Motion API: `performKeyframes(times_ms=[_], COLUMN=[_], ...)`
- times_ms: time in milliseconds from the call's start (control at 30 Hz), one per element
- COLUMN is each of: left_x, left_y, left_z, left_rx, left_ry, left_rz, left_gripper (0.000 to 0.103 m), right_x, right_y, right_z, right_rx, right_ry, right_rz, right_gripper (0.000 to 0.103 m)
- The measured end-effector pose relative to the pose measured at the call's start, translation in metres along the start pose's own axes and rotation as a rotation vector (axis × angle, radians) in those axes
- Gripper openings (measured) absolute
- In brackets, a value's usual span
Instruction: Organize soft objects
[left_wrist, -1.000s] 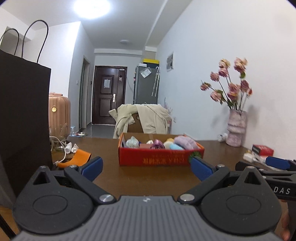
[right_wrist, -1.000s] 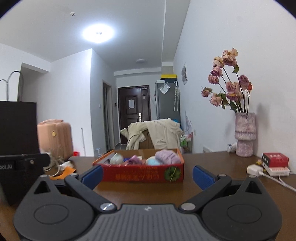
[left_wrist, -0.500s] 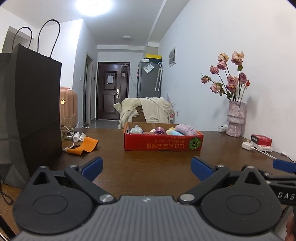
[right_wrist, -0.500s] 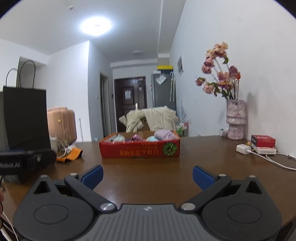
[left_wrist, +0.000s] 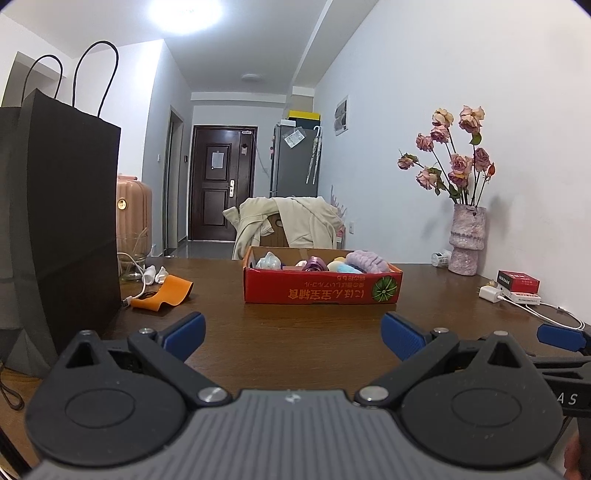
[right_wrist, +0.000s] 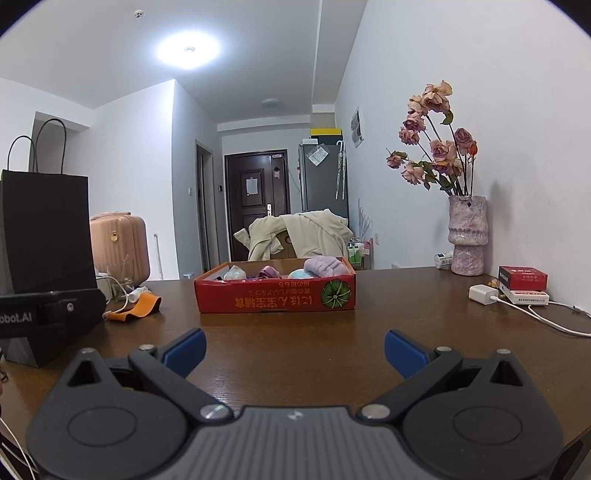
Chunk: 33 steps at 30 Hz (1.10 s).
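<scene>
Jaws on both tools stand wide apart and hold nothing: the left gripper (left_wrist: 291, 334) and the right gripper (right_wrist: 293, 350) each show two blue pads spread over bare wood. Over the last second both have drawn back toward the near edge of the surface (left_wrist: 295, 325), so the red cardboard box (left_wrist: 321, 286) that was close in front of the left camera now sits farther off, near the middle, with a stretch of open wood between it and the pads. Inside the box lie the soft objects (left_wrist: 325, 262): a pale bluish bundle at the left, a purple ribbon-like piece, a yellow and light-blue lump, and a lilac knitted piece (right_wrist: 327, 266) at the right, all packed together below and just above the rim. An orange soft piece (left_wrist: 162, 293) lies outside, left of the box, beside a white cable and close to the tall black paper bag (left_wrist: 55, 229). The retreat with nothing in either tool fits either a pause between picks or a finished sort; the pictures cannot settle which, nor whether the orange piece belongs with the rest. At the far right stand a vase of dried roses (left_wrist: 466, 240) and a small red carton (left_wrist: 517, 280).
</scene>
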<state>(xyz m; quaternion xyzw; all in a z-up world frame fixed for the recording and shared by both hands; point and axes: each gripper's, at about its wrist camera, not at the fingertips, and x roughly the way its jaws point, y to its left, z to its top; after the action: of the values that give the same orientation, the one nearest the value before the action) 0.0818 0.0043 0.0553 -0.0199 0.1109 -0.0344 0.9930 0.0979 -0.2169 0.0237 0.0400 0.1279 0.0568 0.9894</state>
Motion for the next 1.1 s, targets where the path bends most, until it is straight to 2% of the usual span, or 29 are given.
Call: performKeyframes(times_ms=[1100], left_x=[-0.0011], left_y=[0.0002], left_z=[-0.0003], left_rx=[0.006], left_ry=[-0.002], left_rz=[-0.007], left_gripper=[0.103], right_x=[0.0001], right_y=[0.0000], right_z=[-0.0005], right_rx=[-0.002], right_ry=[-0.002], right_rz=[0.006], right_gripper=[0.103])
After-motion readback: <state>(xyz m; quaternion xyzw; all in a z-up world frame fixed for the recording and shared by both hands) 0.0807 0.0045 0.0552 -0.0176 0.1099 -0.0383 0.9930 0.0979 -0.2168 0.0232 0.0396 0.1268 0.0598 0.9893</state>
